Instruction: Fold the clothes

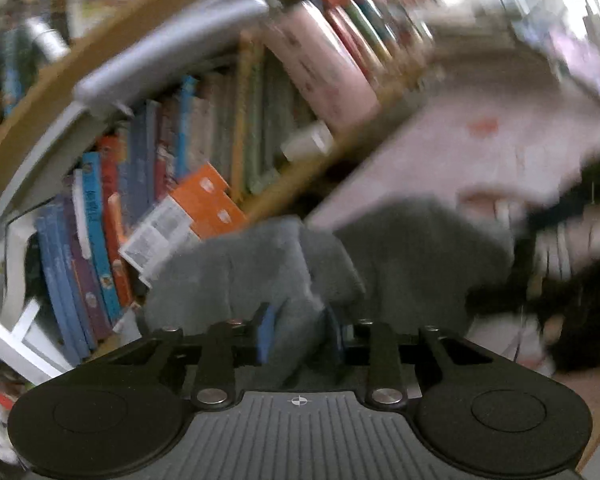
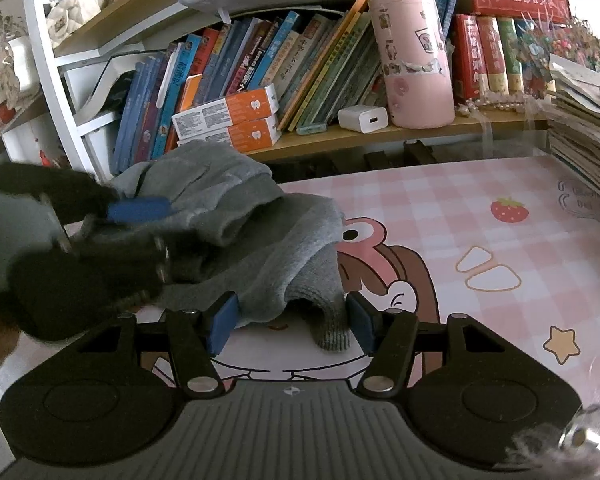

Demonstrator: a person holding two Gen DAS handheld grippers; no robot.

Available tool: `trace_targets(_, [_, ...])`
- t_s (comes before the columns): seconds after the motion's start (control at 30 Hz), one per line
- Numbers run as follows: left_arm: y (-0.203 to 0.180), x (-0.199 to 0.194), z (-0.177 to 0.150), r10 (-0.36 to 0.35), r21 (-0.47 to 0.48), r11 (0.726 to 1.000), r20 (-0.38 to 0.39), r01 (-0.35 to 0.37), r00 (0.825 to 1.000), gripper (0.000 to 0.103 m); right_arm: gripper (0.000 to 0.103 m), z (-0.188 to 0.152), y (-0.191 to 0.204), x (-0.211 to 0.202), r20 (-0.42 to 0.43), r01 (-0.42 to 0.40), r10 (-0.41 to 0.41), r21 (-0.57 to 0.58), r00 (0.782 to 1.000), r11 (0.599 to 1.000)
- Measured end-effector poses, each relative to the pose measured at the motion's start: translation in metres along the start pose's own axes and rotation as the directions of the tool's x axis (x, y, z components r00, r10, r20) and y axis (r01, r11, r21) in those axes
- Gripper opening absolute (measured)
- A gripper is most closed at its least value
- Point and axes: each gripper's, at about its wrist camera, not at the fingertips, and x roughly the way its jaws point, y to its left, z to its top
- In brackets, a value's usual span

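Note:
A grey knit garment point(image 2: 244, 236) lies bunched on the left of a pink checked cartoon mat point(image 2: 480, 216). In the right wrist view my left gripper point(image 2: 140, 216) comes in from the left, blurred, shut on a fold of the garment. In the blurred left wrist view the grey cloth point(image 1: 296, 280) fills the space between the blue pads of my left gripper point(image 1: 300, 336). My right gripper point(image 2: 290, 326) is open, its blue pads point(image 2: 222, 324) on either side of the garment's near edge, which hangs between them.
A wooden shelf point(image 2: 380, 136) behind the mat holds books, two orange boxes point(image 2: 228, 120), a white charger point(image 2: 362, 118) and a pink cylinder point(image 2: 416, 60). A stack of papers point(image 2: 580, 128) stands at the right. A white frame point(image 2: 56, 92) stands at the left.

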Motion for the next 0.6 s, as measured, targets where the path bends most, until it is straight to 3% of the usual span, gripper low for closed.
trace_targets(0.13, [0.015, 0.011, 0.003, 0.094, -0.035, 0.995, -0.011, -0.095, 0.995, 0.029, 0.057, 0.0, 0.002, -0.001, 0.004, -0.003, 0.003, -0.008, 1.0, 1.0])
trace_targets(0.3, [-0.003, 0.032, -0.015, 0.067, 0.047, 0.997, -0.091, -0.063, 0.994, 0.029, 0.058, 0.0, 0.003, -0.001, -0.002, -0.003, 0.003, -0.01, 1.0, 1.0])
trace_targets(0.43, [-0.007, 0.021, -0.015, 0.049, 0.022, 0.999, -0.055, -0.048, 0.997, 0.03, 0.058, 0.0, 0.003, 0.0, -0.002, -0.003, 0.003, -0.011, 1.0, 1.0])
trace_targets(0.6, [-0.01, 0.003, -0.01, -0.05, 0.038, 0.998, -0.007, 0.05, 0.999, 0.03, 0.059, 0.0, 0.003, 0.001, -0.006, -0.002, 0.002, -0.015, 1.0, 1.0])
